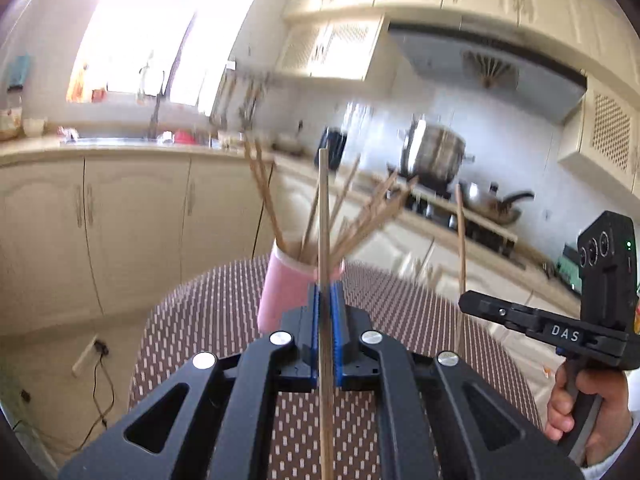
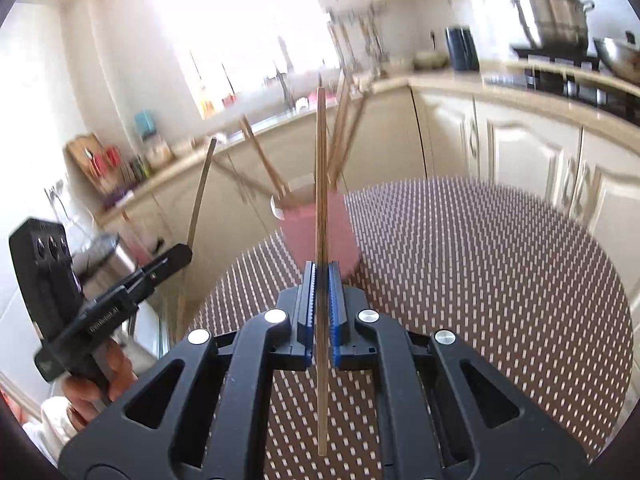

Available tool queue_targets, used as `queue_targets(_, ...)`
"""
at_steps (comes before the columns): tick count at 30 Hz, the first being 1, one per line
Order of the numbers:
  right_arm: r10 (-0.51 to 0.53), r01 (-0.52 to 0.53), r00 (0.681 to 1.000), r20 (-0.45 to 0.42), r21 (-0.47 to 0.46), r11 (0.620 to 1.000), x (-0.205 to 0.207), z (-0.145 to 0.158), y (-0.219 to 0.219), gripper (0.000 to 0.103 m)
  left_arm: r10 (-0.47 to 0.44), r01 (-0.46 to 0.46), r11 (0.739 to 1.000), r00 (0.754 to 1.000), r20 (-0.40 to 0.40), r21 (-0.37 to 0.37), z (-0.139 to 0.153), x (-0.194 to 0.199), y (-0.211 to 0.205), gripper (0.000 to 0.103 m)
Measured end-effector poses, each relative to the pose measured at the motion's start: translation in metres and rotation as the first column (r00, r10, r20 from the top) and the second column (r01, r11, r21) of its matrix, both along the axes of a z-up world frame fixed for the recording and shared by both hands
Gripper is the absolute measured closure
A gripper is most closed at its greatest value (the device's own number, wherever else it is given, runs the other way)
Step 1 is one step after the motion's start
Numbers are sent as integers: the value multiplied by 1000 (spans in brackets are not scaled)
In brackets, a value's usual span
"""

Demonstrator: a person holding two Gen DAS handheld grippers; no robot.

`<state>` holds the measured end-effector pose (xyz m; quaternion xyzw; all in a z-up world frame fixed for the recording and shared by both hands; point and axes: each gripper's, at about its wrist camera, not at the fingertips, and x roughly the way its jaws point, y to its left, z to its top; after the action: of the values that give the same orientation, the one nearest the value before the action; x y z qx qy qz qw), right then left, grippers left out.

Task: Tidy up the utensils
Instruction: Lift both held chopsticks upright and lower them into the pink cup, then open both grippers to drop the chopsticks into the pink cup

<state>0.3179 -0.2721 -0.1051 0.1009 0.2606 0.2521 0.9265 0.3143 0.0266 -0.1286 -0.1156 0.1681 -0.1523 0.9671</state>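
Observation:
A pink cup (image 1: 282,288) holding several wooden chopsticks stands on the round patterned table; it also shows in the right wrist view (image 2: 320,228). My left gripper (image 1: 327,292) is shut on one upright wooden chopstick (image 1: 324,208), just in front of the cup. My right gripper (image 2: 321,272) is shut on another upright chopstick (image 2: 321,152), also close to the cup. The right gripper also shows in the left wrist view (image 1: 464,300), with its chopstick (image 1: 461,240). The left gripper appears in the right wrist view (image 2: 184,254) at the left, with its chopstick (image 2: 202,188).
The round table (image 2: 480,264) has a brown mat with white dashes. Cream kitchen cabinets (image 1: 132,224) and a counter with a sink run behind. A steel pot (image 1: 436,152) and a pan sit on the stove at the right. A power strip and cable lie on the floor (image 1: 92,356).

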Motion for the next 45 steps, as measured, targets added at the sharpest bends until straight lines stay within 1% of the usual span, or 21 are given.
queue_targets(2, -11, 11, 998, 69, 6, 1000, 2, 16, 7, 97, 21, -20, 1000, 998, 58, -22, 14, 4, 2, 97)
queue_targets(4, -19, 17, 992, 124, 15, 1000, 7, 27, 13, 97, 29, -25, 999, 995, 101, -37, 25, 15, -3, 97)
queue_targets(6, -26, 23, 984, 176, 21, 1000, 13, 37, 19, 97, 53, -45, 998, 987, 154, -54, 38, 25, -4, 97)
queue_targets(8, -29, 22, 976, 214, 35, 999, 23, 47, 21, 97, 61, -48, 996, 980, 188, -74, 48, 37, -5, 97)
queue_targets(13, -41, 25, 950, 310, 56, 998, 50, 63, 33, 97, 89, -69, 993, 969, 230, -96, 67, 79, -11, 97)
queue_targets(18, -49, 30, 928, 369, 59, 998, 79, 66, 44, 97, 115, -89, 990, 957, 265, -107, 69, 115, -18, 97)
queue_targets(22, -47, 24, 923, 382, 65, 998, 97, 62, 50, 97, 135, -110, 989, 949, 283, -100, 64, 141, -27, 97)
queue_targets(28, -28, -1, 923, 383, 74, 997, 115, 53, 55, 97, 146, -132, 989, 940, 308, -66, 56, 159, -38, 97)
queue_targets(30, -19, -6, 927, 374, 67, 998, 117, 51, 57, 97, 128, -119, 992, 945, 302, -48, 52, 164, -42, 97)
queue_targets(33, -6, -14, 932, 362, 55, 998, 117, 45, 58, 97, 122, -124, 992, 946, 302, -12, 46, 165, -48, 97)
queue_targets(37, 5, -18, 941, 339, 36, 999, 115, 35, 59, 97, 111, -117, 993, 954, 280, 5, 36, 162, -49, 97)
queue_targets(41, 9, -15, 950, 311, 17, 1000, 112, 27, 58, 96, 96, -113, 992, 964, 247, 55, 28, 158, -53, 97)
queue_targets(45, 8, -6, 956, 293, -8, 1000, 108, 23, 58, 96, 93, -113, 991, 969, 228, 73, 23, 152, -54, 97)
